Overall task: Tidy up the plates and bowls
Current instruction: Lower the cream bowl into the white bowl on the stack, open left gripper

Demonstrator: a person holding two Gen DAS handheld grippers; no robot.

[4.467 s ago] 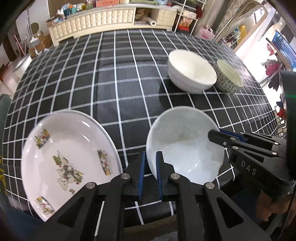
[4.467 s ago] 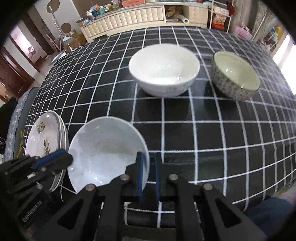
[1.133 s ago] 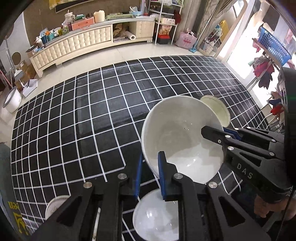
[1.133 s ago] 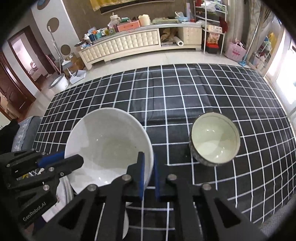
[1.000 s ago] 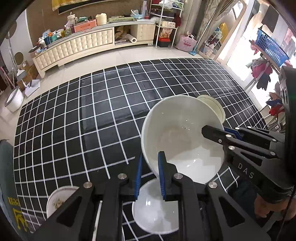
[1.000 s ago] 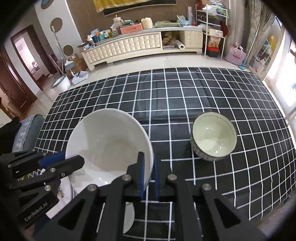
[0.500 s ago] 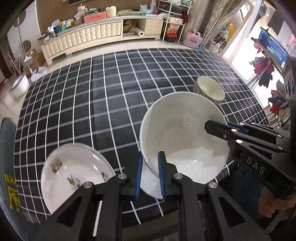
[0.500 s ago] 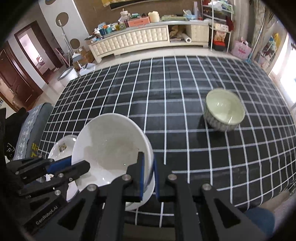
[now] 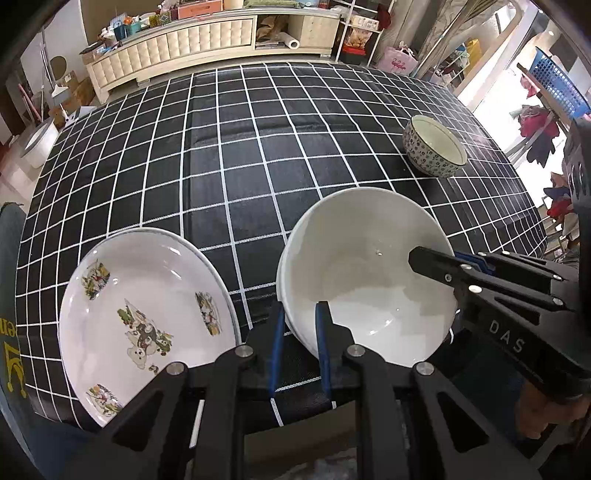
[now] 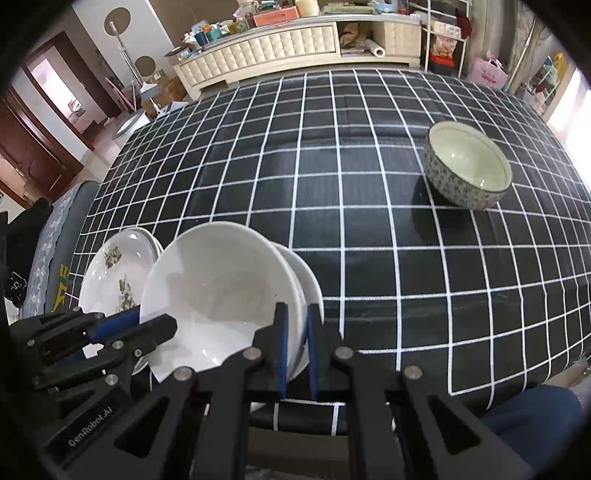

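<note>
A large white bowl is held by both grippers just above the table's near edge. My left gripper is shut on its near left rim. In the right wrist view my right gripper is shut on the bowl's right rim. The bowl sits inside a shallower white bowl, whose rim shows on the right; whether it rests fully I cannot tell. A stack of flower-printed plates lies just left. A patterned bowl stands alone at the far right.
The black tablecloth with white grid covers the table, bare across its middle and far side. Its front edge runs just below the bowls. A hand holds the right gripper. A cream sideboard stands beyond the table.
Both grippers have come down and toward the near edge with the large white bowl, from high above the table into the shallower white bowl. The plates and the patterned bowl have stayed put.
</note>
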